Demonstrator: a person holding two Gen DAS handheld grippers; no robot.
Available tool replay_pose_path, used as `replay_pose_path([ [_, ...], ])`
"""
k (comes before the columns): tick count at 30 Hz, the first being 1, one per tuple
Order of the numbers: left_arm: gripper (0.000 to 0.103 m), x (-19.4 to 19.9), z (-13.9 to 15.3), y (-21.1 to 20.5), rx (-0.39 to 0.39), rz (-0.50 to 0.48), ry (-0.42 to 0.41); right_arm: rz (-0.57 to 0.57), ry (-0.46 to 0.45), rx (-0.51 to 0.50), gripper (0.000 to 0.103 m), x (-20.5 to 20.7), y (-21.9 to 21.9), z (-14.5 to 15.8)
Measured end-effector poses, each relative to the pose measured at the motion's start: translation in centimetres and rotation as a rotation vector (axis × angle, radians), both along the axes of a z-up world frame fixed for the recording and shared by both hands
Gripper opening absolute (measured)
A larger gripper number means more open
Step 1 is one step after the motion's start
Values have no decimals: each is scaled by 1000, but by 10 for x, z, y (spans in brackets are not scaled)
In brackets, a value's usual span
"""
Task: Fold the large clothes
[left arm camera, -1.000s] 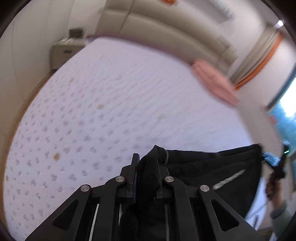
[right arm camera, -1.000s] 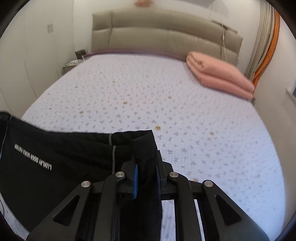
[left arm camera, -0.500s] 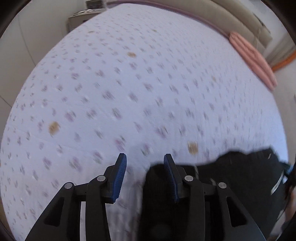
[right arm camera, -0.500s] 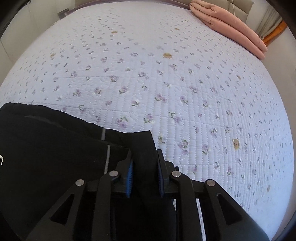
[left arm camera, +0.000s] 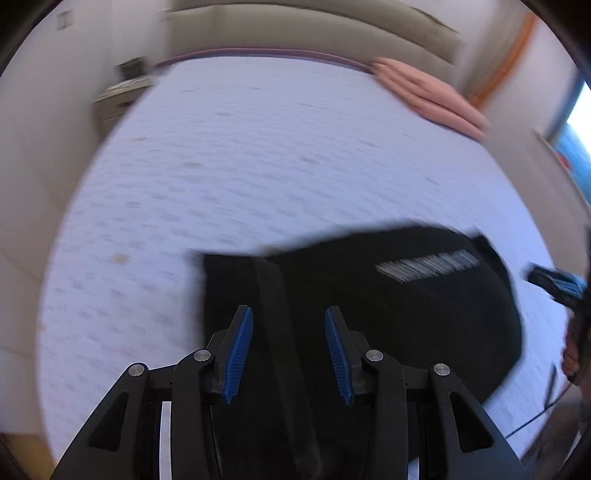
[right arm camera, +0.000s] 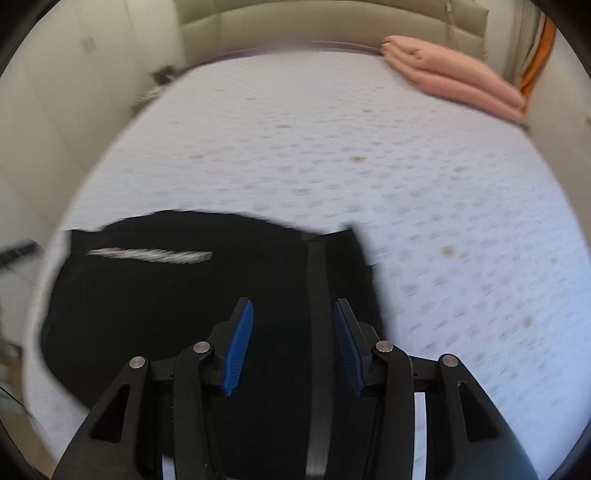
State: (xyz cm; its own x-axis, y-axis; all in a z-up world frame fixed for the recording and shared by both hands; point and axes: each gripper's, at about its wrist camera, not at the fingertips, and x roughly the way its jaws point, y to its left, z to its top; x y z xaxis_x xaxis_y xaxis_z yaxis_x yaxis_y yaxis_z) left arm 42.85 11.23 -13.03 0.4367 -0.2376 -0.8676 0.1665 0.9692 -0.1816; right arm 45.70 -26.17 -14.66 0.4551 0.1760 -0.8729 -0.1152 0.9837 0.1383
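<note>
A black garment (left arm camera: 388,306) with a strip of white lettering lies flat on the near part of the bed; it also shows in the right wrist view (right arm camera: 192,295). My left gripper (left arm camera: 289,325) is open above the garment's left end, holding nothing. My right gripper (right arm camera: 293,317) is open above its right end, next to a grey vertical stripe (right arm camera: 317,332), holding nothing. The right gripper shows at the far right of the left wrist view (left arm camera: 554,282). Both views are motion-blurred.
The bed (right arm camera: 406,177) has a pale floral quilted cover. A folded pink blanket (right arm camera: 454,85) lies at its far right corner by a beige headboard (right arm camera: 332,22). A nightstand (left arm camera: 118,96) stands at the far left. A window is on the right.
Both grippers were shut on the garment's top edge and carried it down onto the bed. The left opened first, then the right. Both have drawn back; the garment lies flat.
</note>
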Motion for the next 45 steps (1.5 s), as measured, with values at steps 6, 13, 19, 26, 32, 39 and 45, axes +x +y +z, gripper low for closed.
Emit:
replay_pose_path([
  [6,42,-45,-45,-90,-78,-125,104,123,55,17,48,-38,75,-20],
  [13,42,-34,-108,-95,-57,-78,186,122,197,-33,48,-34,94,-109],
  [19,42,-39,-87,-97,-66,-60,182,115,217,-13,48,-32,94,-96],
  [26,43,-5,-42,-79,-182,15,72,100,4,20,48,15,93,-25],
  [32,41,43,-94,-78,-127,95,181,43,177,0,46,68,97,-104],
  [39,41,32,-88,-81,-86,27,129,57,151,22,46,60,87,-105],
  [45,42,-22,-47,-53,-114,54,39,30,48,101,50,1,39,-49],
])
